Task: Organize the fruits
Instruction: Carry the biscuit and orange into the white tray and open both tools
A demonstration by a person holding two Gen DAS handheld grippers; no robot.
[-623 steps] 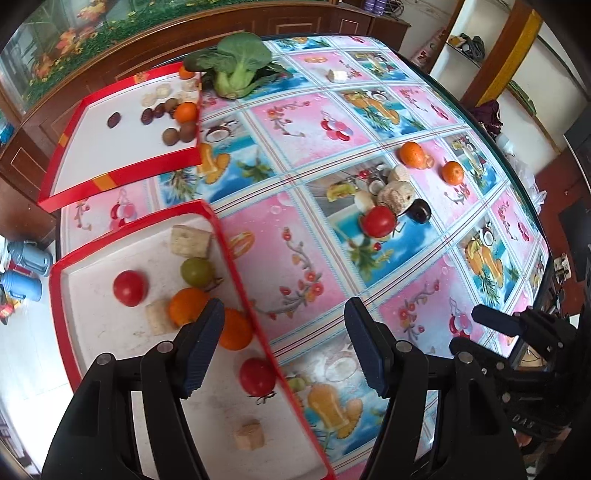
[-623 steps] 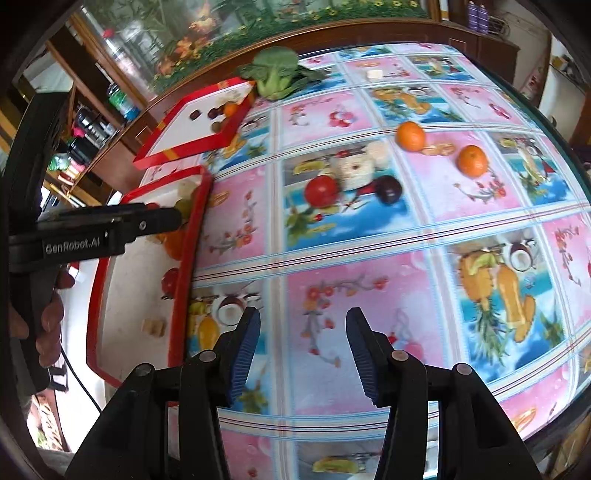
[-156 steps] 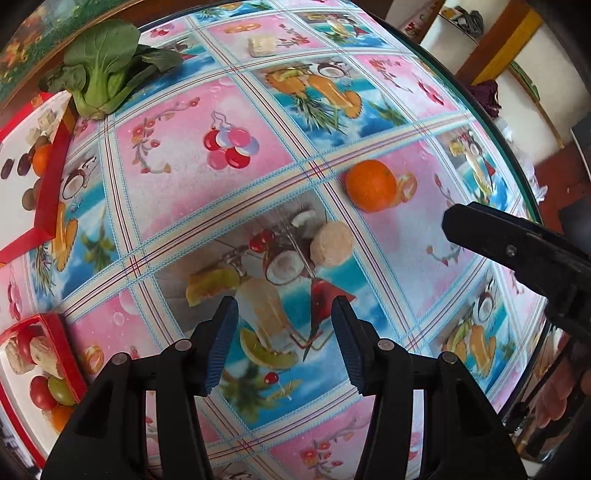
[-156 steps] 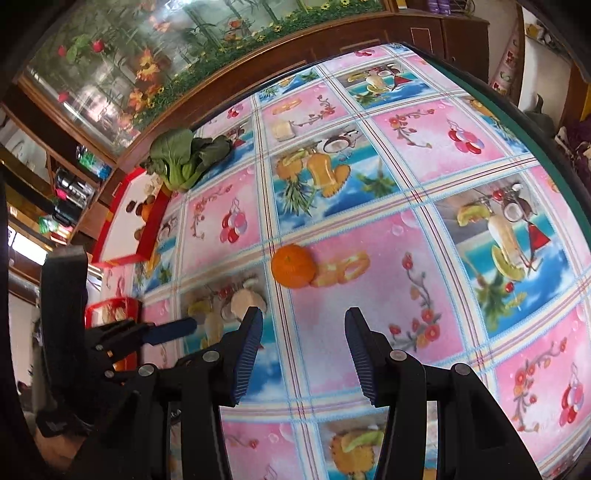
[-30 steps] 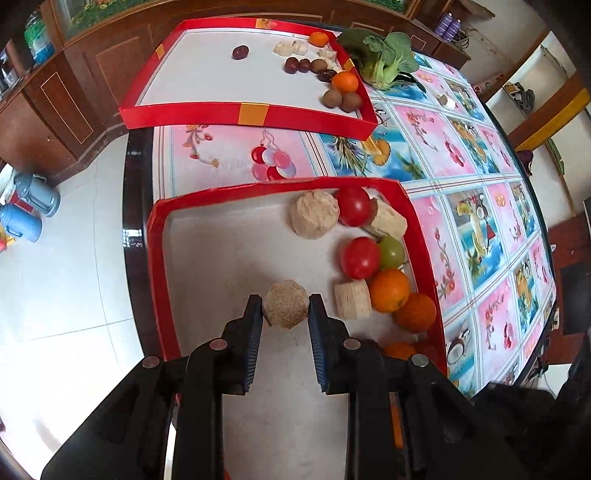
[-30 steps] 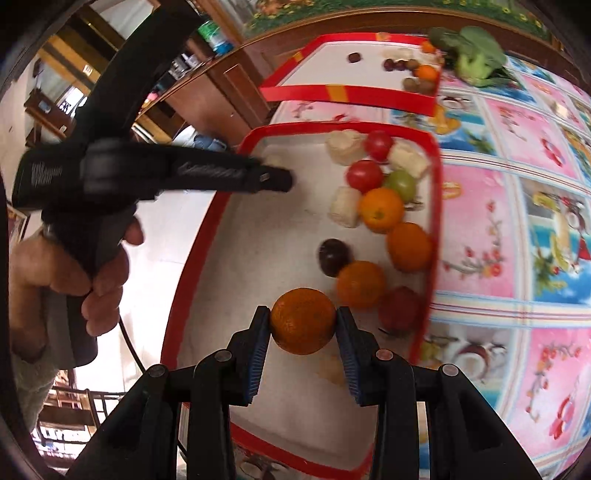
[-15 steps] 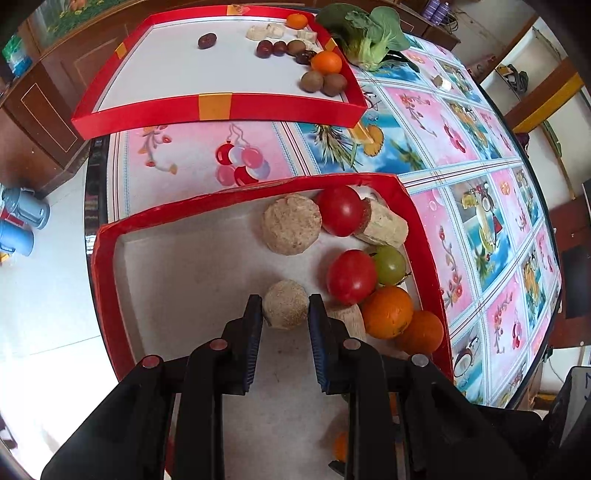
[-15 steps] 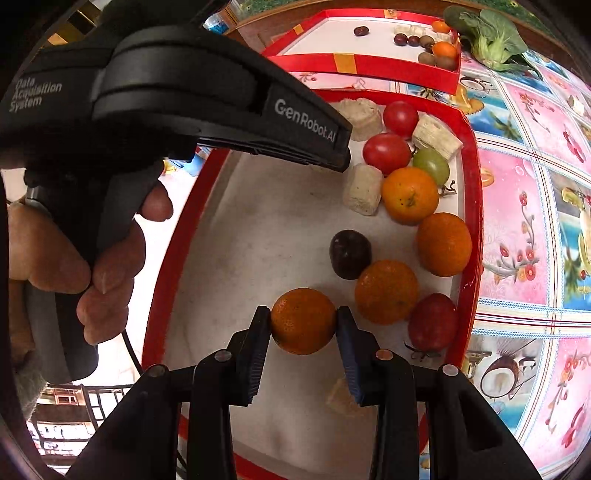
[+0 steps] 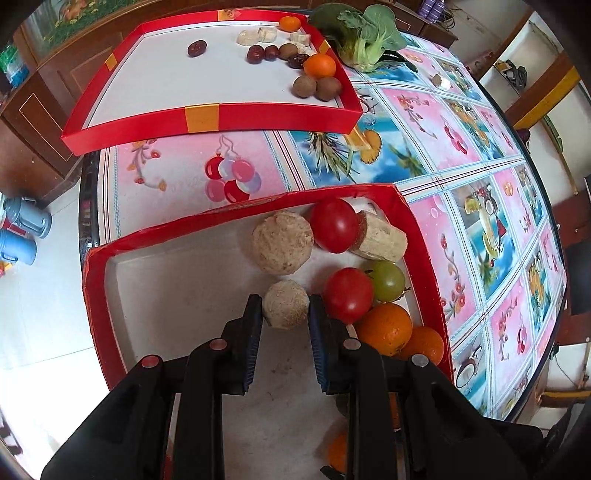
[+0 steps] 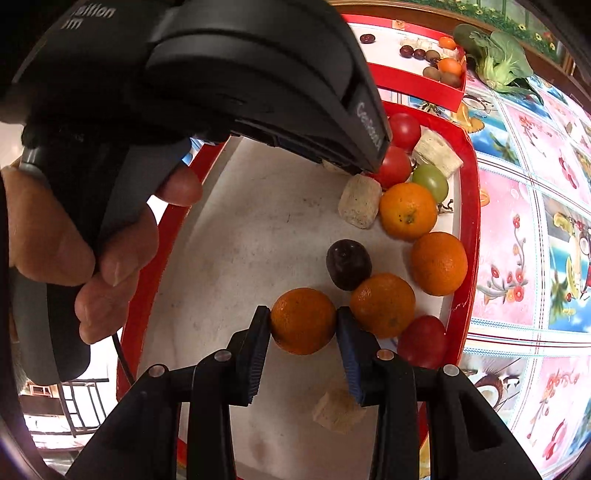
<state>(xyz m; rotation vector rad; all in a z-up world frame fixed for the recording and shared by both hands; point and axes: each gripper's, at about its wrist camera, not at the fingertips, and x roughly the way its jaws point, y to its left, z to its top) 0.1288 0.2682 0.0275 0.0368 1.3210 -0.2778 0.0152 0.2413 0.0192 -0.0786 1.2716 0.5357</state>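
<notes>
My left gripper [image 9: 285, 310] is shut on a small tan round fruit [image 9: 285, 304], low inside the near red tray [image 9: 236, 218], just in front of a bigger tan round piece [image 9: 282, 242] and left of a red tomato [image 9: 348, 294]. My right gripper [image 10: 303, 325] is shut on an orange [image 10: 303, 320] over the same tray [image 10: 471, 229], beside another orange [image 10: 382, 305] and a dark plum [image 10: 348, 264]. The left gripper's black body [image 10: 221, 74] fills the upper left of the right wrist view.
The tray also holds a green fruit [image 9: 388, 280], oranges [image 9: 384, 328], tomatoes [image 9: 334, 224] and tan chunks [image 10: 359, 201]. A second red tray [image 9: 207, 114] with small fruits lies farther back. A leafy green [image 9: 364, 35] lies on the patterned tablecloth [image 9: 461, 147].
Both grippers have moved forward and lower into the near tray with their fruits still held. The left one now sits close to the tomato and the big tan piece.
</notes>
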